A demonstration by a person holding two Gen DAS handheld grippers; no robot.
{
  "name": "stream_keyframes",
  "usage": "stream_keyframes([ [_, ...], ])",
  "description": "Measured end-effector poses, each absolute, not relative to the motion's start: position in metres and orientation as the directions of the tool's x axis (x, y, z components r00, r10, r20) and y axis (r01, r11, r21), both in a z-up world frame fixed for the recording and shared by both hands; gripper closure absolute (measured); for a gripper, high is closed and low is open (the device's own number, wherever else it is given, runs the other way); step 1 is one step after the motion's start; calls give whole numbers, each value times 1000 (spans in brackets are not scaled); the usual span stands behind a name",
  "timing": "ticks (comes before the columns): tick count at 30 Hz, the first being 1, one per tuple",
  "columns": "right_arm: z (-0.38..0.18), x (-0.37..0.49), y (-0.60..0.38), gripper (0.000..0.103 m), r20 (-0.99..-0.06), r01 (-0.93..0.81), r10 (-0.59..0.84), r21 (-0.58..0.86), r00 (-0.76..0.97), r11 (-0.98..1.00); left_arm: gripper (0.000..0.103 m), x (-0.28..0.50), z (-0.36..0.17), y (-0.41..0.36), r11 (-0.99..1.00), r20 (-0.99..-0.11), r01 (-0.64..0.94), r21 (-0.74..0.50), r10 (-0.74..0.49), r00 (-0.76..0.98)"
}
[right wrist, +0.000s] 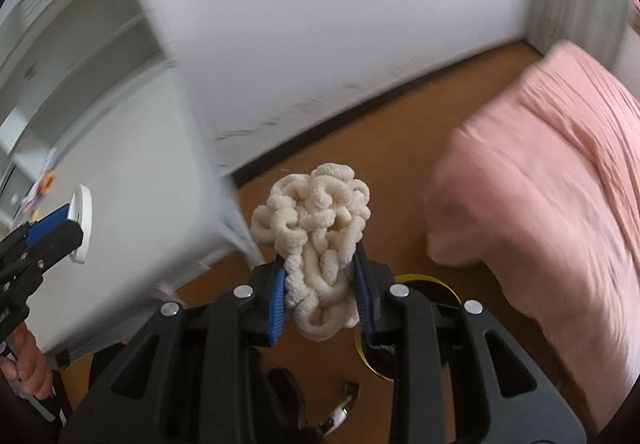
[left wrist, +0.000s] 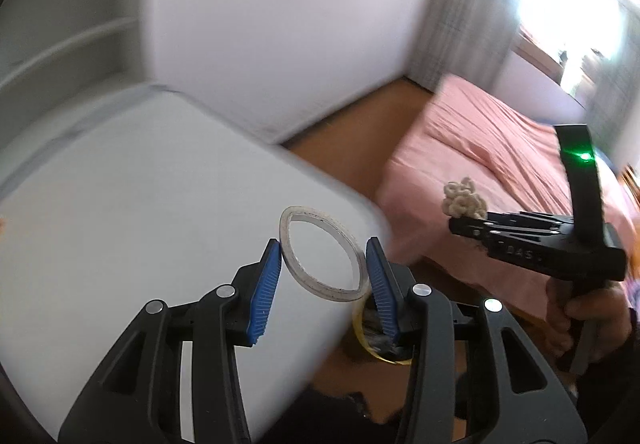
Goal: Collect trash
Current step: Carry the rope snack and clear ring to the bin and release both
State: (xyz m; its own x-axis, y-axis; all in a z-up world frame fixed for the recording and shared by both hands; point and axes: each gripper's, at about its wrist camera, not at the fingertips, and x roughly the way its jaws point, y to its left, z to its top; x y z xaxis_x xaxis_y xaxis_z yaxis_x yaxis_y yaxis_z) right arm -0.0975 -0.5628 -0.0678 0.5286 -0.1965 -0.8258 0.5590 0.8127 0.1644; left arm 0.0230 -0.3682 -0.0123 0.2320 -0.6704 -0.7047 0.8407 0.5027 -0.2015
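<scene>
My left gripper (left wrist: 323, 244) is shut on a white empty tape ring (left wrist: 316, 217), squeezed into an oval between the blue pads, over the corner of a white table (left wrist: 120, 224). My right gripper (right wrist: 320, 260) is shut on a cream clump of knotted yarn (right wrist: 316, 228), which sticks up above the fingers. Below both grippers a yellow-rimmed bin (right wrist: 424, 278) stands on the brown floor, mostly hidden by the gripper bodies. In the left wrist view the right gripper (left wrist: 456, 224) carries the yarn (left wrist: 464, 199) at the right. In the right wrist view the left gripper (right wrist: 74, 222) shows with the ring (right wrist: 82, 228) at the left edge.
A bed with a pink cover (right wrist: 540, 183) fills the right side. The white table (right wrist: 120, 183) and shelves are at the left, a white wall behind. A person's hand (left wrist: 580, 320) grips the right tool. Small dark items lie on the floor (right wrist: 350, 390). The background is blurred.
</scene>
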Motion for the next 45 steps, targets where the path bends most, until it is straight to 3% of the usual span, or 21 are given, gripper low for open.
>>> stream_keyframes([
  [8, -139, -178, -626, 73, -890, 696, -170, 200, 424, 689, 60, -49, -60, -468, 302, -752, 931, -206, -657, 47],
  [19, -252, -205, -657, 72, -952, 740, 38, 262, 304, 619, 60, -72, -176, -543, 259, -875, 945, -200, -482, -53],
  [27, -269, -213, -666, 70, -950, 755, 73, 286, 304, 590, 60, -74, -204, -557, 270, -901, 939, -213, -425, -83],
  [32, -269, -214, -677, 44, -944, 765, 71, 303, 322, 568, 60, -76, -213, -567, 267, -908, 939, -218, -407, -95],
  [34, -269, -216, -680, 41, -942, 765, 66, 307, 329, 565, 60, -78, -216, -570, 263, -910, 939, -220, -402, -101],
  [45, -260, -228, -690, 36, -937, 785, 40, 314, 347, 534, 58, -88, -214, -577, 234, -907, 943, -237, -400, -129],
])
